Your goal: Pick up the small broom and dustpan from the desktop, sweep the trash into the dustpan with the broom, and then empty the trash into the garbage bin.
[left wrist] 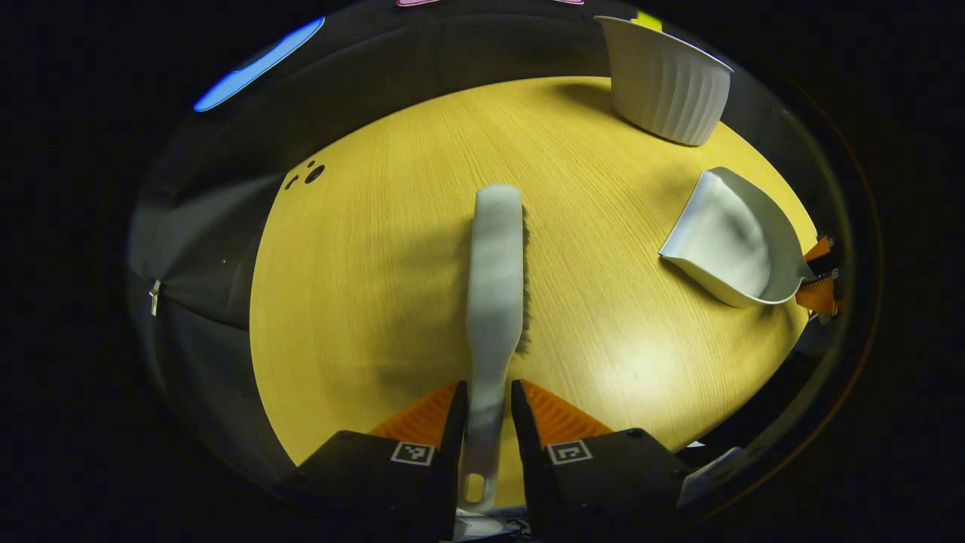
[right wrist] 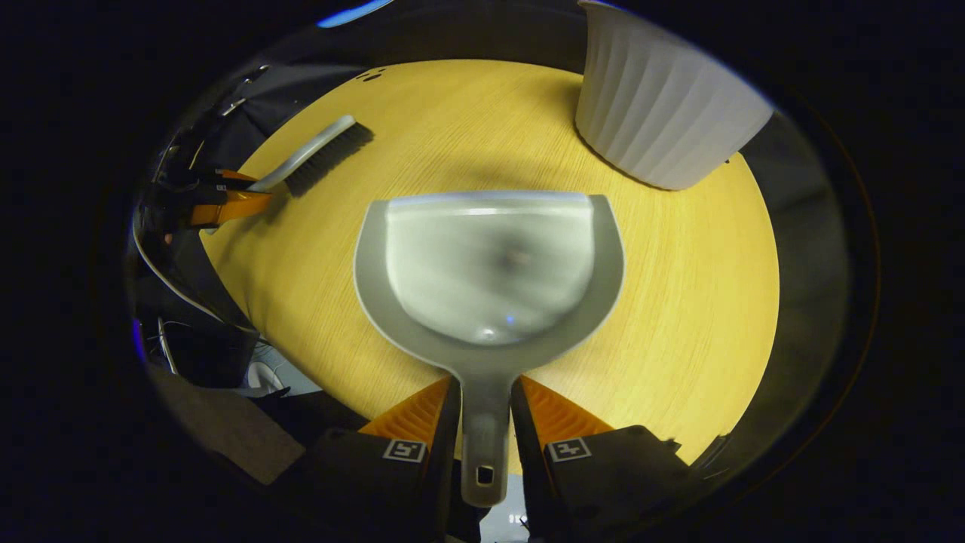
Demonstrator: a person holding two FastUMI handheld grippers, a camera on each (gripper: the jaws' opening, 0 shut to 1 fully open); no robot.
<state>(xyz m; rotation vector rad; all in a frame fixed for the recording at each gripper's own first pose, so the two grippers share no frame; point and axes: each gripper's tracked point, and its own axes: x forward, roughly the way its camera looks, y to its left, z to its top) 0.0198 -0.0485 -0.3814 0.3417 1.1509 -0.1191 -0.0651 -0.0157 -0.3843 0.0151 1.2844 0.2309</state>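
In the left gripper view my left gripper (left wrist: pixel 488 411) is shut on the handle of the small grey broom (left wrist: pixel 494 271), which points away over the yellow round table (left wrist: pixel 362 286), bristles facing right. The grey dustpan (left wrist: pixel 735 241) shows at the right with the other gripper (left wrist: pixel 818 275) at its handle. In the right gripper view my right gripper (right wrist: pixel 484 407) is shut on the dustpan (right wrist: pixel 490 264) handle; its tray looks empty and held just above the table (right wrist: pixel 693 302). The broom (right wrist: pixel 320 154) and left gripper (right wrist: pixel 226 204) sit far left. No trash is visible on the wood.
A white ribbed garbage bin (left wrist: pixel 667 79) stands at the table's far right edge, close behind the dustpan's mouth (right wrist: pixel 656 105). Small dark holes (left wrist: pixel 309 175) mark the tabletop at the far left. Dark floor and cables (right wrist: pixel 196 332) lie beyond the table edge.
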